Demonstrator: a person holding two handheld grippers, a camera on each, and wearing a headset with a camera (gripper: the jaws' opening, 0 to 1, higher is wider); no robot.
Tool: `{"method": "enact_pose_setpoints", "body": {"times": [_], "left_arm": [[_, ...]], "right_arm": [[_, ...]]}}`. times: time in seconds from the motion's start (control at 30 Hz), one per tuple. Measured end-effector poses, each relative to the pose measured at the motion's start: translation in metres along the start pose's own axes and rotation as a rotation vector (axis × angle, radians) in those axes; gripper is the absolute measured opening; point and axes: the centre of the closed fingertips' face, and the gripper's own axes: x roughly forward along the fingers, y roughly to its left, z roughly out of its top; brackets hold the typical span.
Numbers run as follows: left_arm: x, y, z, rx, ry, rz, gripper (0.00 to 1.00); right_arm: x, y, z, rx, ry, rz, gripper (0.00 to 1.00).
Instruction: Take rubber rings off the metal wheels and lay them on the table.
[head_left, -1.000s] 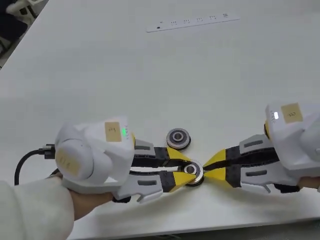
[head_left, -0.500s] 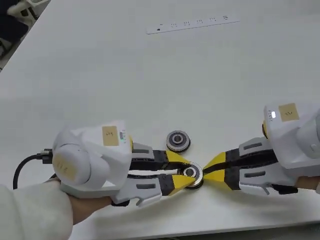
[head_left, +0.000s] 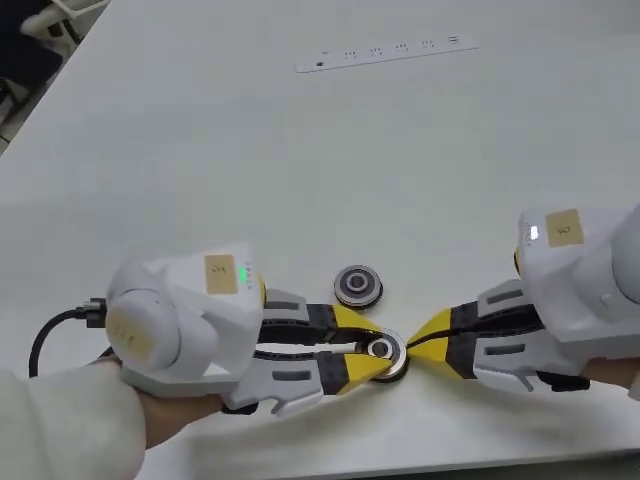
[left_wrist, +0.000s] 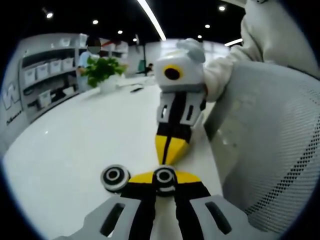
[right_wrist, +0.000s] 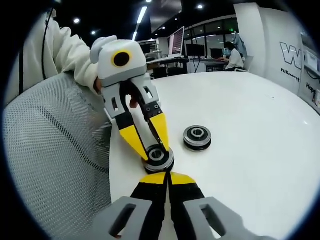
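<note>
Jaws of my left gripper (head_left: 368, 347) are clamping the wheel (head_left: 382, 351) from both sides, holding it flat on the table (head_left: 300, 160). My right gripper (head_left: 418, 345) is meeting it head-on, jaws pressed together, tips touching the wheel's rim. Whether they are pinching the ring (right_wrist: 170, 162) I cannot tell. Just beside it a second wheel (head_left: 357, 284) is lying untouched, its dark ring looking in place. No loose ring is lying on the table, so I am judging the task barely begun — both rings are waiting to come off. Yellow stickers (head_left: 225, 272) are sitting on both gripper housings, their marks too small to read. On the far wall a big "W" (right_wrist: 292, 51) is showing — the smaller lettering under it is blurred.
</note>
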Motion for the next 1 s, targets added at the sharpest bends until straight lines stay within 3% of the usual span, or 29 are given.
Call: {"method": "enact_pose_setpoints", "body": {"times": [0.47,0.73,0.93,1.0], "left_arm": [[0.000,0.000,0.000,0.012,0.000,-0.001,0.14],[0.000,0.001,0.000,0.013,0.000,0.000,0.14],[0.000,0.000,0.000,0.018,-0.001,-0.005,0.14],[0.000,0.000,-0.001,0.020,-0.002,-0.006,0.14]], "right_arm": [[-0.006,-0.007,0.002,0.222,-0.043,0.003,0.00],[-0.009,-0.005,0.011,0.377,-0.114,0.047,0.00],[-0.009,0.000,0.014,0.444,-0.132,0.078,0.00],[-0.009,0.000,0.014,0.436,-0.131,0.077,0.00]]}}
